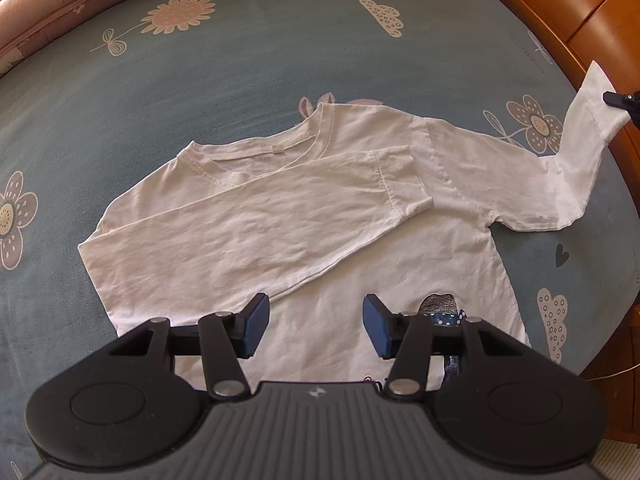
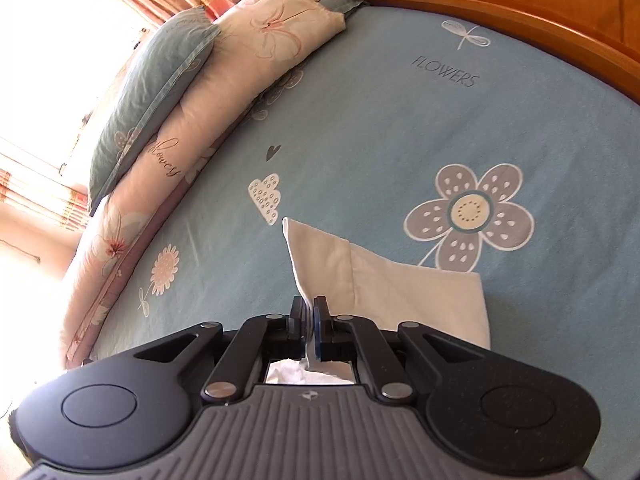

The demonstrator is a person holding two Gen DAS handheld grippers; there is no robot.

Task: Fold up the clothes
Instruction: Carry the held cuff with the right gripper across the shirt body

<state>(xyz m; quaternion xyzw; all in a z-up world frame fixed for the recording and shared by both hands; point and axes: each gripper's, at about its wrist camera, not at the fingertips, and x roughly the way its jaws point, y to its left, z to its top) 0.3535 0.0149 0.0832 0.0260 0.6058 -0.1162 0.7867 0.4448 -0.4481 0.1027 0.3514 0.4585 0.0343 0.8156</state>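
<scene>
Right hand-held gripper (image 2: 309, 316) clamped on the cuff of the white long-sleeve shirt's (image 1: 280, 216) far sleeve (image 1: 576, 148), lifted off the floral bedsheet (image 2: 360, 140). Best carried flat across the chest, over the already-folded sleeve. Left hand-held gripper (image 1: 316, 326) apart, empty, pointing steeply down above the hem.

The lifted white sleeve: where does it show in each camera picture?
Left wrist: sleeve at far right edge, its cuff pinched by the right gripper.
Right wrist: sleeve at bottom centre, rising from the shut fingers.
Shared landmark: grey flower on the sheet beside it.
</scene>
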